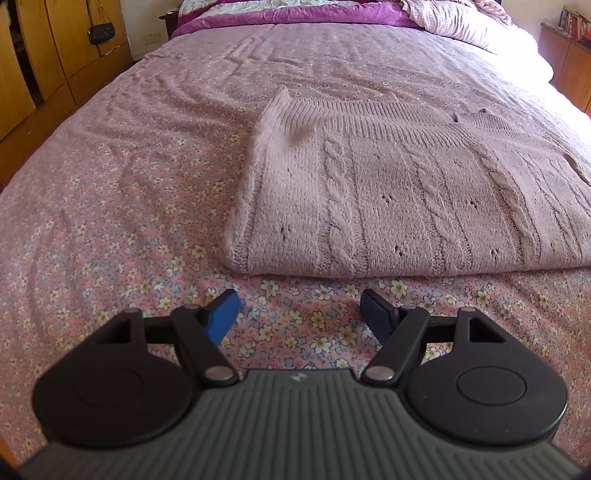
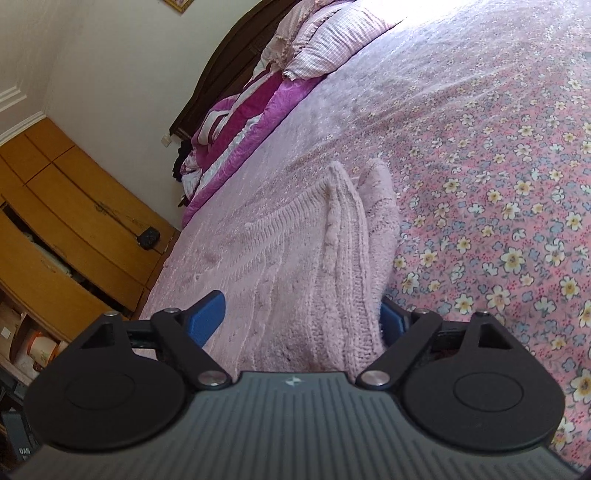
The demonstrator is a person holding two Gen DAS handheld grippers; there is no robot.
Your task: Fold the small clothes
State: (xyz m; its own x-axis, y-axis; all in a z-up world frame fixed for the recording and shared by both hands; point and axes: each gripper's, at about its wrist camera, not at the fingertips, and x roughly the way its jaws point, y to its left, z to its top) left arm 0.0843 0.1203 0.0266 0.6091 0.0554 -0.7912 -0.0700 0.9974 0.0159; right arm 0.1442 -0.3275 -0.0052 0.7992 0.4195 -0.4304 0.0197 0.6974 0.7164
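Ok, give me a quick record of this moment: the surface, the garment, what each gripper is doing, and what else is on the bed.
surface: bed with floral sheet
garment: pink cable-knit sweater, lying flat, partly folded
left gripper: open, empty, over bare sheet just short of the sweater's near edge
right gripper: jaws wide, sweater's edge between them, grip not confirmed
at bed head: purple quilt, checked pillow
beside bed: wooden wardrobe

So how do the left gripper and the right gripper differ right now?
The left gripper hovers over bare floral bedsheet, short of the pink knit sweater; the right gripper has sweater fabric between its fingers. The left views the bed squarely; the right is tilted. Both stand open.
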